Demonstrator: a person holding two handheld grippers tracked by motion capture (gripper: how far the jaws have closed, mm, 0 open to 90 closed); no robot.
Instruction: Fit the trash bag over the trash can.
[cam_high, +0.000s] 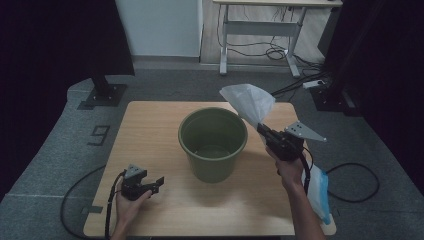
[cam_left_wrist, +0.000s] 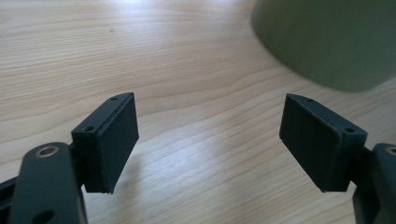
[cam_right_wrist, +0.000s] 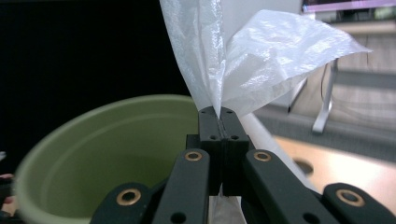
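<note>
A green bucket stands upright in the middle of the wooden table; its inside looks bare. My right gripper is lifted beside the bucket's right rim, shut on a thin white plastic bag that fans out above the jaws. In the right gripper view the bag rises from the closed jaws of the right gripper, with the bucket below and left. My left gripper rests low at the table's front left, open, with bare wood between its pads. The bucket's wall lies ahead of it.
A white and blue packet lies at the table's front right edge, by the person's right forearm. Cables trail over the grey floor on both sides. A desk frame stands at the back, a black stand base back left.
</note>
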